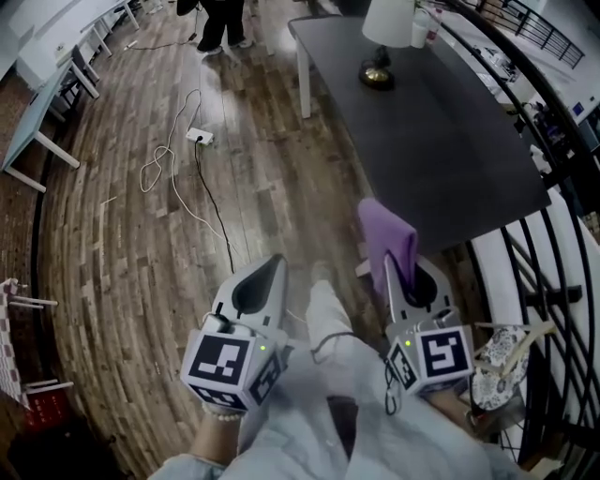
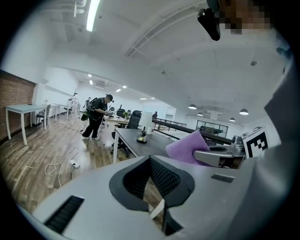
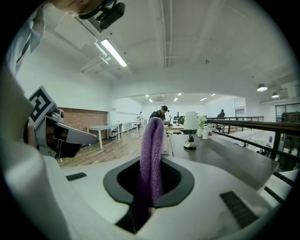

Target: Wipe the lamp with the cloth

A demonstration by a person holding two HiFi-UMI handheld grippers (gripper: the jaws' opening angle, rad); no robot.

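Observation:
The lamp, white shade on a brass base, stands at the far end of the dark table; it also shows small in the left gripper view as the lamp and in the right gripper view as the lamp. My right gripper is shut on a purple cloth, which sticks up from its jaws near the table's near corner. The cloth hangs folded over the right gripper. My left gripper is shut with nothing in it, held over the wooden floor, well short of the lamp.
A power strip with white and black cables lies on the floor ahead. A black railing runs along the right. A person stands far off. White tables line the left. A cup stands beside the lamp.

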